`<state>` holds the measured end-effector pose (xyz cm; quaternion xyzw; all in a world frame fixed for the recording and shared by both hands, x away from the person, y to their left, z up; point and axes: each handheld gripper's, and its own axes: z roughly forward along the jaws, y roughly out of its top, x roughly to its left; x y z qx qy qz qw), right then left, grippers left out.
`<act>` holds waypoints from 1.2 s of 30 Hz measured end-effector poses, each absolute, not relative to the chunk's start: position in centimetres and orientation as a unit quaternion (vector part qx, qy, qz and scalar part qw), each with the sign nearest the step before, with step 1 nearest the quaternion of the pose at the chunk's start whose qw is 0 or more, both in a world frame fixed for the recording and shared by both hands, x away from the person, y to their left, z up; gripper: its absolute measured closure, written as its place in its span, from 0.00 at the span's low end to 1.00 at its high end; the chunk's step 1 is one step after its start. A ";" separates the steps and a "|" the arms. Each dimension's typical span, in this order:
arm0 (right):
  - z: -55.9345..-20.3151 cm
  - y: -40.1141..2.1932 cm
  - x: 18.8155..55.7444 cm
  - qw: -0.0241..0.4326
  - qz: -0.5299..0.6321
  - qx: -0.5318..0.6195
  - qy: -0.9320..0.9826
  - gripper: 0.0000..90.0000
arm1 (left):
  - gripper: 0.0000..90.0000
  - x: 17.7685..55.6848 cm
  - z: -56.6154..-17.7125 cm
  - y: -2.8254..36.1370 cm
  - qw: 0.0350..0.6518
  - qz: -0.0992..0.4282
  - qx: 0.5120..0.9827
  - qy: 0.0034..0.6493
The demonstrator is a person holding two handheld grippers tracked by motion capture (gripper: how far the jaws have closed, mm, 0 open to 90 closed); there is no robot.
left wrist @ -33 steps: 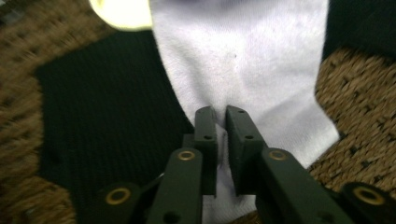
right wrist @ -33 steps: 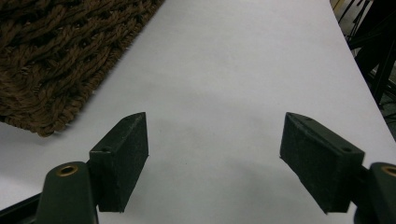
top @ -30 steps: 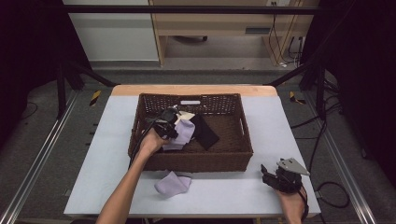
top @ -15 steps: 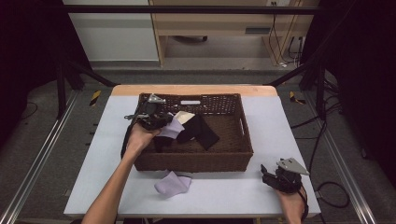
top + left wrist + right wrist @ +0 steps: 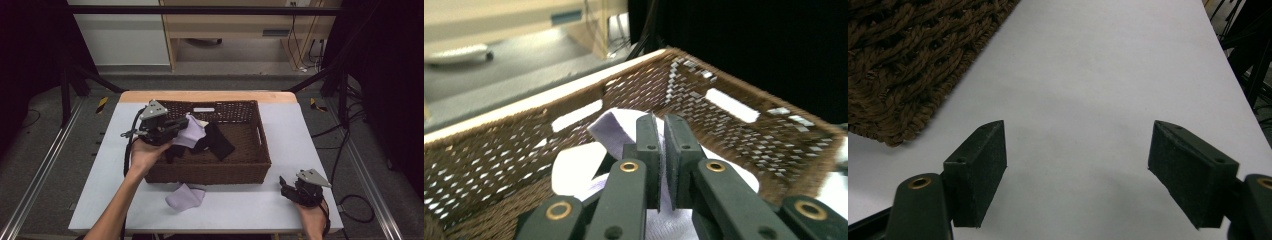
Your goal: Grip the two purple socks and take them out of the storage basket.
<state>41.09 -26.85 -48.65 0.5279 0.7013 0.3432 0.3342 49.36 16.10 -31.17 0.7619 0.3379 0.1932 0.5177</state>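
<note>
A brown wicker basket (image 5: 210, 172) stands in the middle of the white table (image 5: 300, 135). My left gripper (image 5: 180, 126) hangs over its left part, pointing right, shut on a lavender cloth (image 5: 192, 134) that droops from the pads. In the left gripper view the jaws (image 5: 660, 122) stand almost together, with the lavender cloth (image 5: 574, 170) under them and the basket wall (image 5: 499, 150) behind. A black cloth (image 5: 217, 142) lies in the basket. My right gripper (image 5: 286, 187) rests open at the front right of the table, its jaws (image 5: 1078, 145) wide apart over bare tabletop.
A second lavender piece (image 5: 185, 196) lies on the table just in front of the basket. The basket's corner (image 5: 898, 60) sits to the left of my right gripper. Metal frame rails run along both sides of the table.
My left gripper has risen and drawn left over the basket, carrying the lavender cloth up with it. The right gripper has stayed put.
</note>
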 end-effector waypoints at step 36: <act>-48.6 -26.8 41.0 0.339 0.343 0.526 0.700 0.26 | 0.94 38.2 -37.4 17.0 0.523 0.144 0.792 0.280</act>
